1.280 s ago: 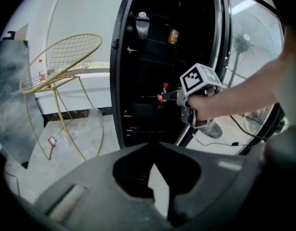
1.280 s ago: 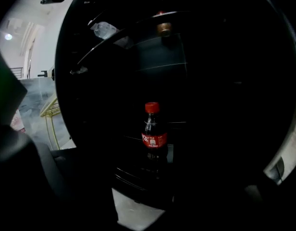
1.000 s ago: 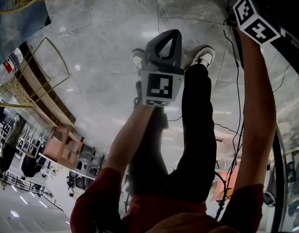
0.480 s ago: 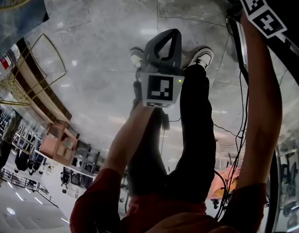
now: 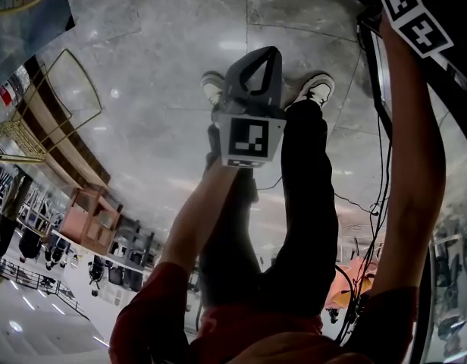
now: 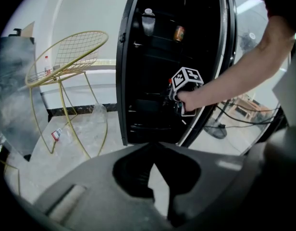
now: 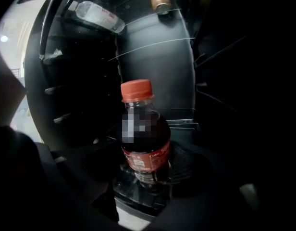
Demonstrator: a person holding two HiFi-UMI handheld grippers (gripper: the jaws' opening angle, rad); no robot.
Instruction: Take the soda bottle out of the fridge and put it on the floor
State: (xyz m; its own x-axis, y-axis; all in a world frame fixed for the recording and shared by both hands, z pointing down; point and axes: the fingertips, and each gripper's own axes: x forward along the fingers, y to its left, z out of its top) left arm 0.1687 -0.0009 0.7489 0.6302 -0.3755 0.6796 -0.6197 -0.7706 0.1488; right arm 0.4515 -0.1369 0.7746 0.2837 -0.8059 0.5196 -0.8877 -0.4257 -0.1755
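Soda bottle (image 7: 144, 138) at shelf (image 7: 138, 198) edge, between right tongs (image 7: 147, 177), jaws just closing.

I hold the left gripper (image 5: 272, 52) low, jaws together; my right gripper's (image 7: 145, 179) jaws, just closing, flank the soda bottle (image 7: 143, 138).

The floor (image 5: 142, 89) is of grey glossy marble tiles with bright reflections; a yellow wire chair (image 6: 66, 57) stands near the white wall (image 6: 85, 13) with dark skirting (image 6: 76, 110)
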